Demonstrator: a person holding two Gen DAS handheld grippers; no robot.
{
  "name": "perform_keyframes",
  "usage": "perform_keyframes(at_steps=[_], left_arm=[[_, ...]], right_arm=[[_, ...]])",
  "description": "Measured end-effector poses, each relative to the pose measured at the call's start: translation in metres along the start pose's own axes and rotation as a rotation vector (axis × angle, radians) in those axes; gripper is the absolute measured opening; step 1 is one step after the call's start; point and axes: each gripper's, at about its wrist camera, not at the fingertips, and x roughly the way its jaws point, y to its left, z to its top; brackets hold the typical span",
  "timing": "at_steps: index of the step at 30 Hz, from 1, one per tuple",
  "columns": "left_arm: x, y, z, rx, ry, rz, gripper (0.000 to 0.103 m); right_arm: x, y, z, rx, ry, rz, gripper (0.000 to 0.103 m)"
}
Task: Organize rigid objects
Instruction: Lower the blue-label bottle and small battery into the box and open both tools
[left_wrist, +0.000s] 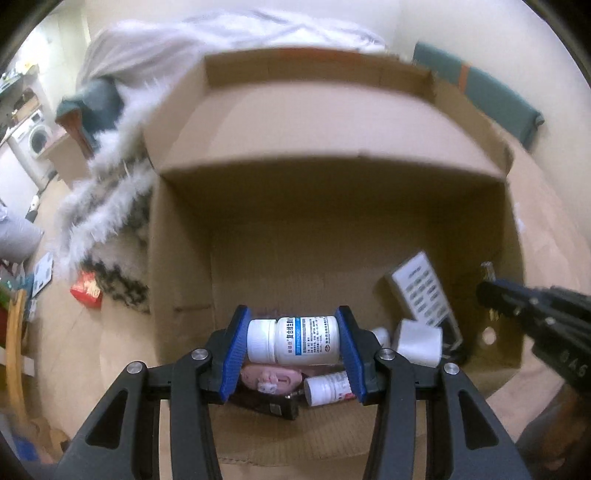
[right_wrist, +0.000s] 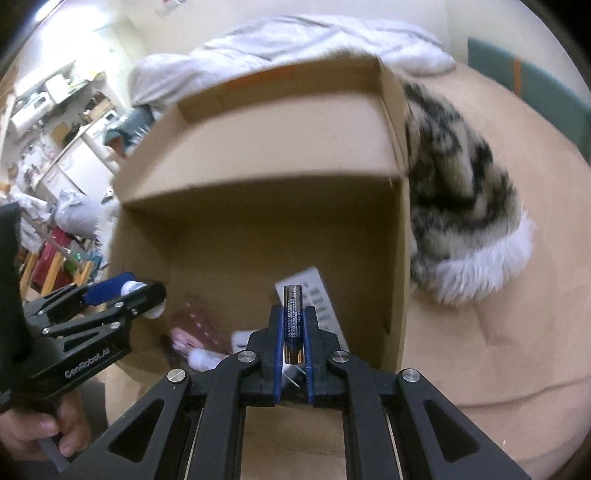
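The left gripper (left_wrist: 293, 341) jaws are squeezing a white pill bottle (left_wrist: 293, 339) sideways, low inside the cardboard box (left_wrist: 332, 206). The right gripper (right_wrist: 293, 332) jaws are pinching a battery (right_wrist: 293, 321) upright, just over the box's near edge. A remote control (left_wrist: 421, 290), a small bottle (left_wrist: 328, 386) and other bits are already lying inside. Two things are left to drop. Both grippers are pointing down into the box.

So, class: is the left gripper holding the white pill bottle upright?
No. The white pill bottle lies sideways in the left gripper, its cap pointing left.
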Motion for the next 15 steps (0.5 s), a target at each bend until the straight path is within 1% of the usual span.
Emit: perform_keyframes(at_steps=[2,6,11,15], left_arm=[[0.009,0.003,0.0,-0.028,0.039,-0.024,0.043],[0.015,0.006,-0.002,-0.032,0.053,0.001,0.043],[0.023,0.01,-0.004,-0.056,0.081,-0.011,0.043],[0.024,0.009,-0.004,-0.062,0.077,-0.017,0.043]], right_arm=[[0.006,0.0,0.001,-0.013,0.013,-0.011,0.011],[0.021,0.001,0.001,-0.019,0.05,-0.029,0.011],[0.032,0.005,-0.001,-0.031,0.084,-0.041,0.011],[0.035,0.002,-0.002,-0.019,0.099,-0.042,0.011]])
